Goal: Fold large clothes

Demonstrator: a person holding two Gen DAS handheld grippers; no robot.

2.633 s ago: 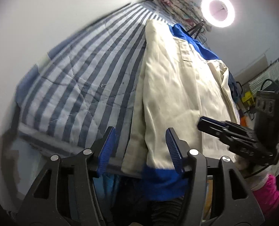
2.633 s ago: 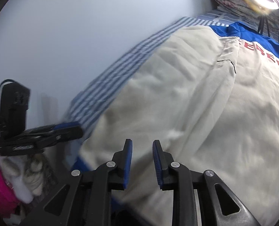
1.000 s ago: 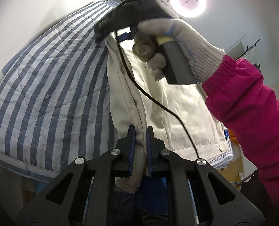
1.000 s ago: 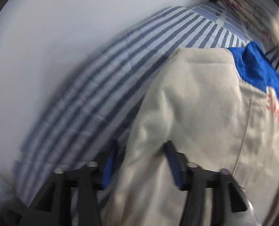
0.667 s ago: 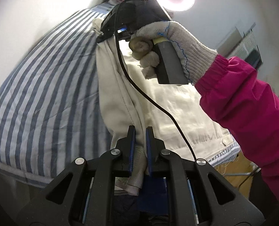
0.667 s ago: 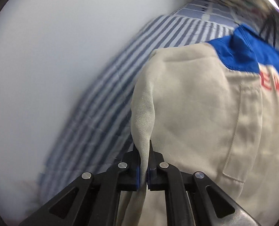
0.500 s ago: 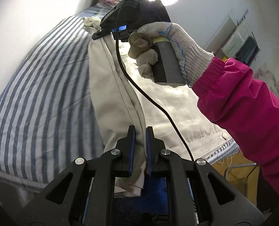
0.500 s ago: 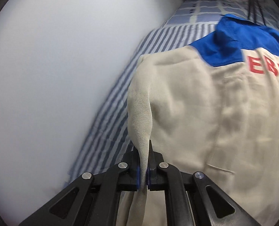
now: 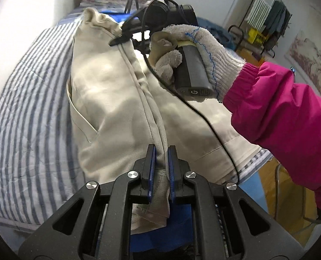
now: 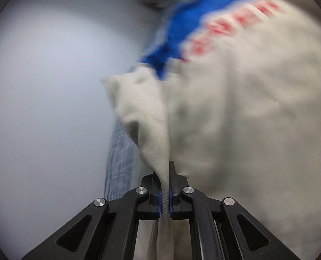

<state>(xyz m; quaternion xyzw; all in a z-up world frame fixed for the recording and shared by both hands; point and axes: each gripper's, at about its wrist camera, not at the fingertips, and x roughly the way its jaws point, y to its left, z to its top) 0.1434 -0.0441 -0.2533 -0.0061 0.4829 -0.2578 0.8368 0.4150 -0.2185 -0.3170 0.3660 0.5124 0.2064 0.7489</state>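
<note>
We hold the jacket (image 9: 108,99) by one long edge, lifted off the striped bed (image 9: 30,108) it lies across. The left hand-held gripper (image 9: 160,169) is clamped on the hem end of that edge; the right hand-held gripper (image 10: 165,186) is clamped on the same edge nearer the blue collar (image 10: 182,28). Each bite takes only a narrow strip of cloth, so we judge a quick swing could pull it free. The loose side may also bunch under the fold, and the black cable (image 9: 203,121) trailing from the gloved hand (image 9: 195,52) could snag the fabric. The jacket is beige twill with a blue collar, red lettering (image 10: 231,19) and a slanted pocket (image 9: 82,119).
</note>
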